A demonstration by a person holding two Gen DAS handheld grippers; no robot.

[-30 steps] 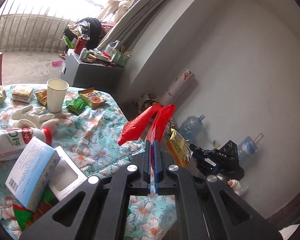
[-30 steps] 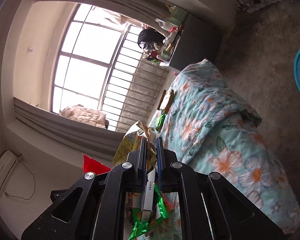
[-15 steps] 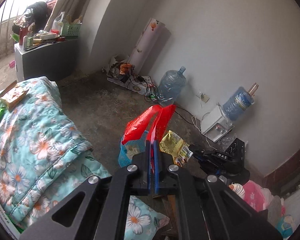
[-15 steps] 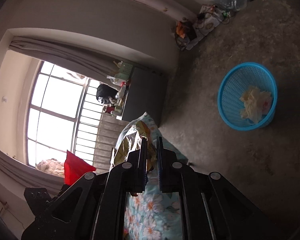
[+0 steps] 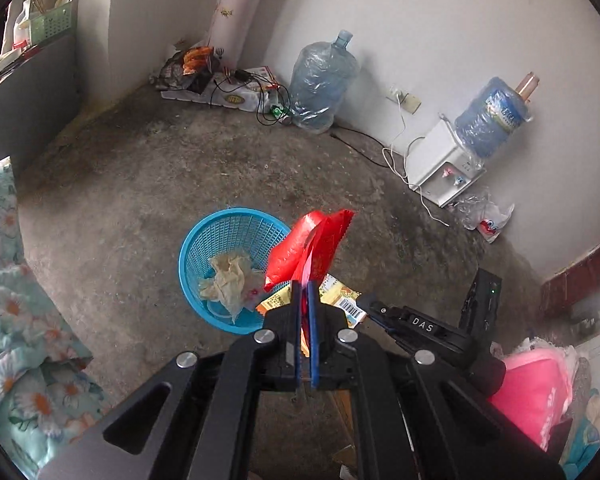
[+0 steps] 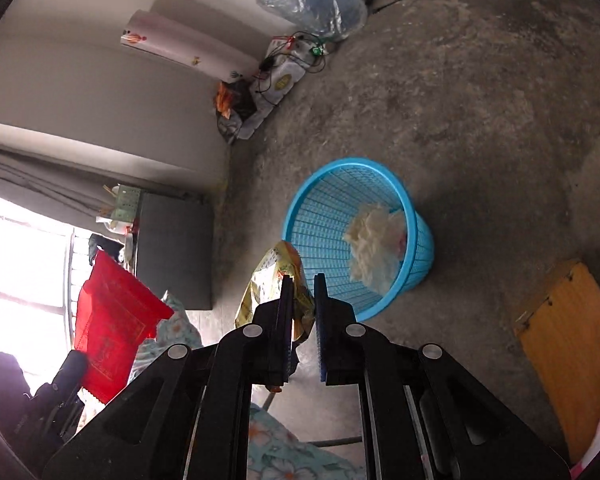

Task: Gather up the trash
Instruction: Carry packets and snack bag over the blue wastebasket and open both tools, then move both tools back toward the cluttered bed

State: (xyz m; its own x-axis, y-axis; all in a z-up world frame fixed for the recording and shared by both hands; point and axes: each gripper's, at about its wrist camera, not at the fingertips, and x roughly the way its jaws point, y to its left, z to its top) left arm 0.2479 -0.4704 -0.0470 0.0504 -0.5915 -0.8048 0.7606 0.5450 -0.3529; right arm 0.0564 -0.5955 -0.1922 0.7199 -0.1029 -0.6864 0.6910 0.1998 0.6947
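Left gripper [image 5: 305,285]: pinches the red wrapper [image 5: 306,250], long axis running up and away from the fingers, above the blue basket [image 5: 204,240] rim.
Right gripper [image 6: 302,280]: fingers slightly parted; yellow snack bag [image 6: 274,284] between them, hanging beside the basket.
Basket: on the floor, crumpled paper [image 5: 232,280] inside.

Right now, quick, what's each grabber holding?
Left gripper: closed, holding the red wrapper.
Right gripper: jaws slightly apart, yellow snack wrapper between them; firm grip cannot be told.
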